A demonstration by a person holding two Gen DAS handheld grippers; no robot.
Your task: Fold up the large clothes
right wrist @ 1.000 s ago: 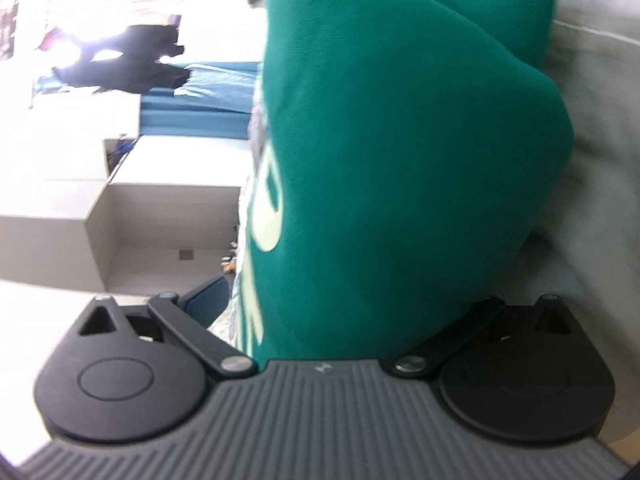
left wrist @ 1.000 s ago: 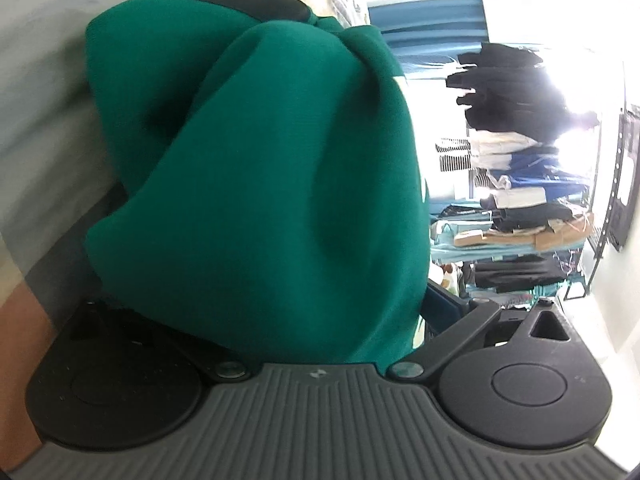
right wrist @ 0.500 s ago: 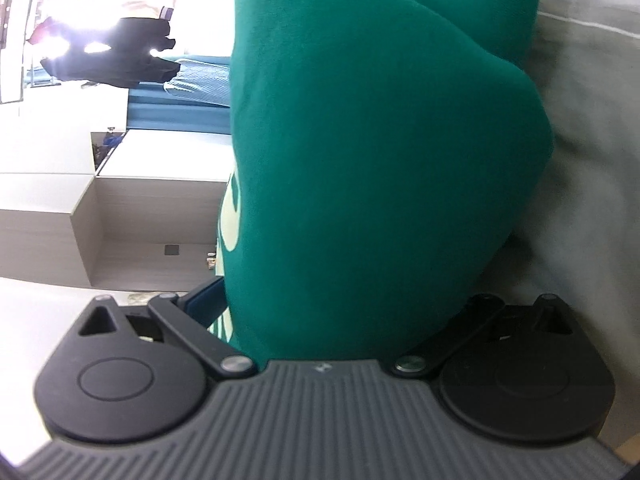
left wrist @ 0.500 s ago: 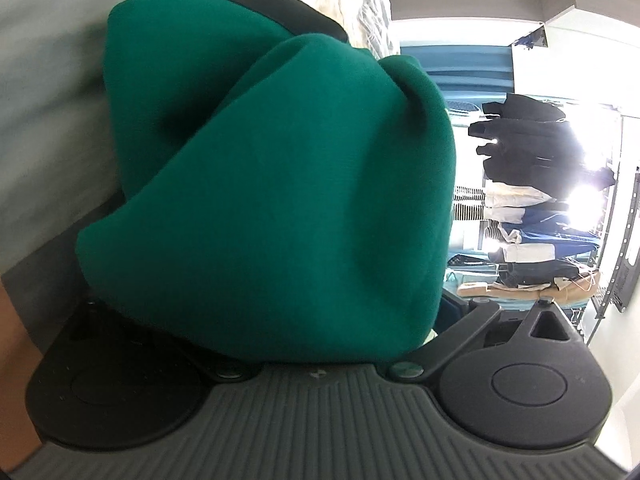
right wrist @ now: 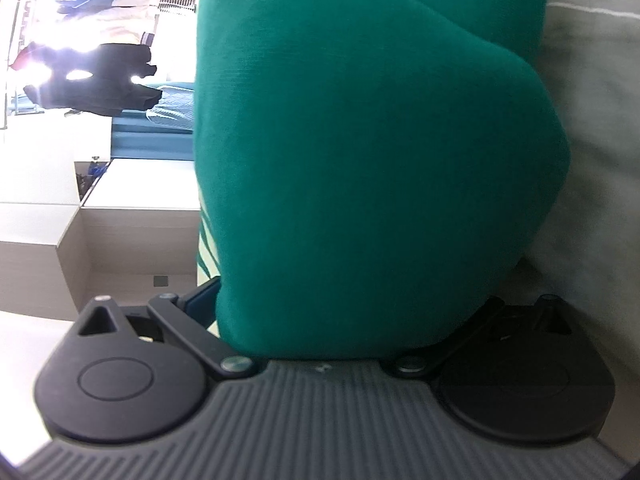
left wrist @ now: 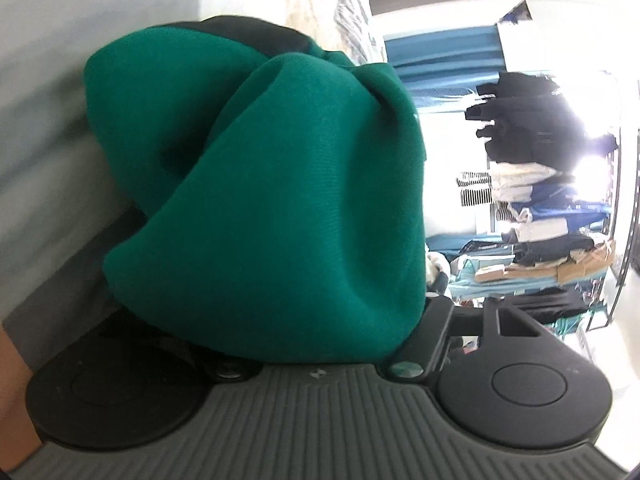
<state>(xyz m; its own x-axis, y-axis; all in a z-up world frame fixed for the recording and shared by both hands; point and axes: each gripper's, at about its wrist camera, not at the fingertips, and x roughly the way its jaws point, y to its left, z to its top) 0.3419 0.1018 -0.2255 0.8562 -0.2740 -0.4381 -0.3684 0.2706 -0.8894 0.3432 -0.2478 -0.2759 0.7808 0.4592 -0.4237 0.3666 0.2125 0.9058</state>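
Filling the left wrist view, the green garment bulges between the fingers of the left gripper, whose jaws have just been closing; whether the hidden pads press the cloth cannot be told. In the right wrist view, the garment likewise hides the right gripper, grip unknown. A bite on one outer layer could let the bundle slip and unfold.

The bunched sweatshirt sits between the left tongs, a rack of clothes behind it to the right.
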